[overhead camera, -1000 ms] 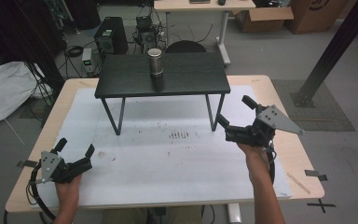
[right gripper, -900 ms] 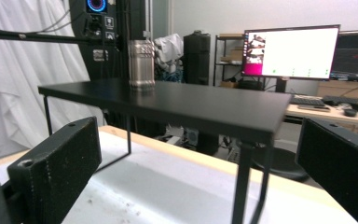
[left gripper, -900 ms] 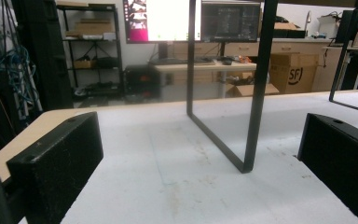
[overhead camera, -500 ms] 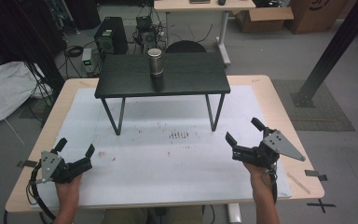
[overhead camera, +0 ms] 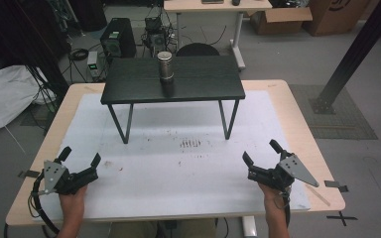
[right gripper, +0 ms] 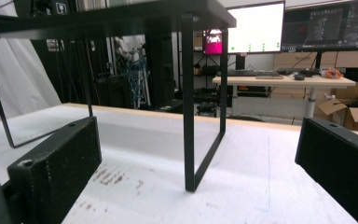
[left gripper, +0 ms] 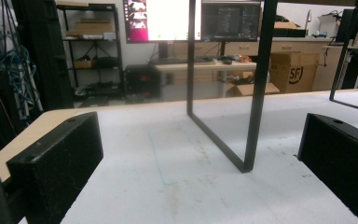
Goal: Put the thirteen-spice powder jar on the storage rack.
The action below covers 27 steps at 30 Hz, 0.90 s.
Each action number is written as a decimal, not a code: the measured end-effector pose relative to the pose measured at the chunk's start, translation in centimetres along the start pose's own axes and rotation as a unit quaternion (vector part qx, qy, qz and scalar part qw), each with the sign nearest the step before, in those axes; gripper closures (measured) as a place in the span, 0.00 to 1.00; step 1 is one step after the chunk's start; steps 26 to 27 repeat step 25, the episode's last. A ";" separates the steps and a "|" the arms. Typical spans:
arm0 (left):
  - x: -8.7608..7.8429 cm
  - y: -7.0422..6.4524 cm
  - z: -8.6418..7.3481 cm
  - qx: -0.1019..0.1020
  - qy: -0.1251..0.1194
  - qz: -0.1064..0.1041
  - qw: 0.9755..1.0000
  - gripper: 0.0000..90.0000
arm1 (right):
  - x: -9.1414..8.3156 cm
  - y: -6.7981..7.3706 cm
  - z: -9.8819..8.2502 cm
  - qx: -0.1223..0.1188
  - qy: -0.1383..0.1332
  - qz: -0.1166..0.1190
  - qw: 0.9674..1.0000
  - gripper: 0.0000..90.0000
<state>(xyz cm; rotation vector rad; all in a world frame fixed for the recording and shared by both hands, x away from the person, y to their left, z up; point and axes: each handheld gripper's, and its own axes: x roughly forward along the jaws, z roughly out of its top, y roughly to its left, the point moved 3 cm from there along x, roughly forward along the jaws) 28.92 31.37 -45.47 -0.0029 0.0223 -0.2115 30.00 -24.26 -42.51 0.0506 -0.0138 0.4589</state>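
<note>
1. Wooden table (overhead camera: 297,114) with a white mat (overhead camera: 188,168) over most of its top; dark smudges (overhead camera: 190,144) sit near the mat's middle.
2. Black raised shelf (overhead camera: 198,85) on thin black legs stands at the far half of the mat.
3. Metal can (overhead camera: 165,66), upright, stands on the shelf top, a bit left of its centre and near the front edge. Nothing touches it.
4. Left gripper (overhead camera: 80,162) is at the near left corner of the table, low over the mat, held by the left hand (overhead camera: 72,196). Jaws are spread wide with nothing between them.
5. Left gripper view: both black jaws are far apart at the frame's sides, bare mat between them; the shelf's left leg frame (left gripper: 256,88) stands ahead, well apart from the jaws. Monitors (left gripper: 193,19) and a desk show in the background.
6. Right gripper (overhead camera: 261,151) is at the near right part of the table, over the mat's right side, held by the right hand (overhead camera: 273,192). Grey three-cornered plate (overhead camera: 297,170) sits on top. Jaws are spread wide, gripping nothing.
7. Right gripper view: jaws far apart at both sides, mat between; the shelf's right leg frame (right gripper: 189,107) rises ahead, shelf top overhead. Smudges (right gripper: 109,177) lie on the mat near the left jaw.
8. Both grippers are well apart from each other, from the shelf and from the can.
9. Cable (overhead camera: 38,210) trails from the left gripper off the near table edge.
10. Floor behind the table: computer tower (overhead camera: 115,39), cables, cardboard box (overhead camera: 287,17), white sheet (overhead camera: 5,96) at left.
</note>
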 end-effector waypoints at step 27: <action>0.0 0.0 0.0 0.000 0.000 0.000 1.000 0.00 | -0.1 0.7 -3.0 -0.030 -0.007 -0.021 0.999 0.00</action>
